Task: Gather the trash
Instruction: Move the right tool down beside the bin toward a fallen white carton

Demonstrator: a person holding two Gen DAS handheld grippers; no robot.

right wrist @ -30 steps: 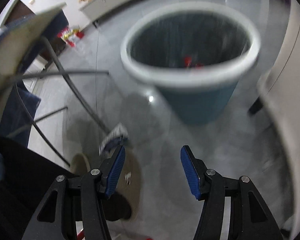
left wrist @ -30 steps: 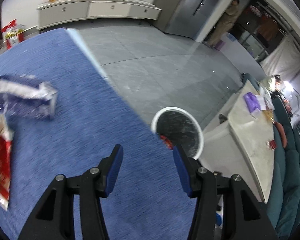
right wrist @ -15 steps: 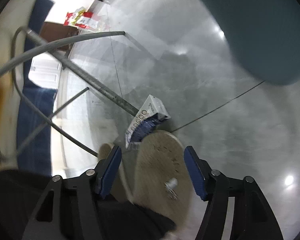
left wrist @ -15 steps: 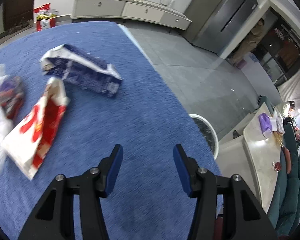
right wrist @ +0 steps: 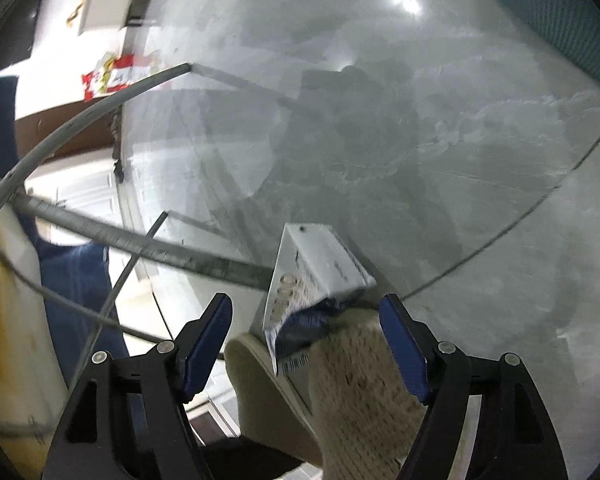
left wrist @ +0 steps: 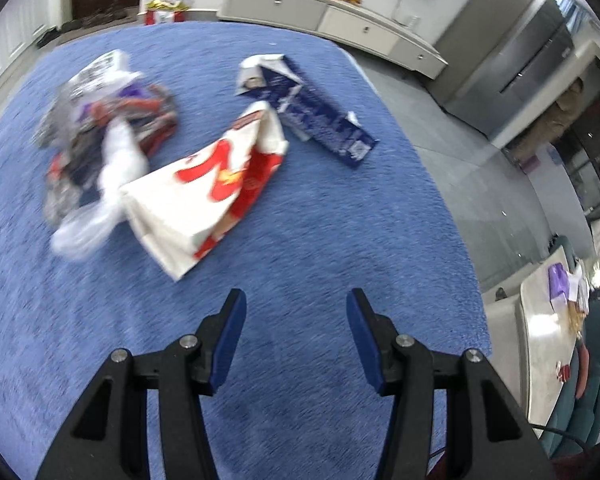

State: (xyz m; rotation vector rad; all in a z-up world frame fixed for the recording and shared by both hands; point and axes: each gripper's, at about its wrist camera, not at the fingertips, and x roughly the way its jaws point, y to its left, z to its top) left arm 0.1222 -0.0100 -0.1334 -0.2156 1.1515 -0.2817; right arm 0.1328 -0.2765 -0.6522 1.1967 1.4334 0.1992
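In the left wrist view my left gripper [left wrist: 296, 312] is open and empty above a blue cloth-covered table [left wrist: 340, 240]. Ahead of it lie a white and red paper bag [left wrist: 208, 196], a torn dark blue carton [left wrist: 316, 116] and a heap of crumpled wrappers and plastic [left wrist: 100, 128]. In the right wrist view my right gripper [right wrist: 306, 320] is open and empty, low over the grey floor [right wrist: 420, 140]. A white and blue carton [right wrist: 312, 280] lies on the floor just ahead of the fingers, against a beige slipper [right wrist: 360, 376].
The teal wall of the trash bin [right wrist: 560, 12] fills the top right of the right wrist view. Metal table legs [right wrist: 140, 240] cross on the left. A white sideboard [left wrist: 332, 20] and a sofa with a low table [left wrist: 548, 320] stand beyond the blue table.
My left gripper has swung left from the bin towards the trash on the blue table. My right gripper has dropped to the floor and closed in on the white and blue carton.
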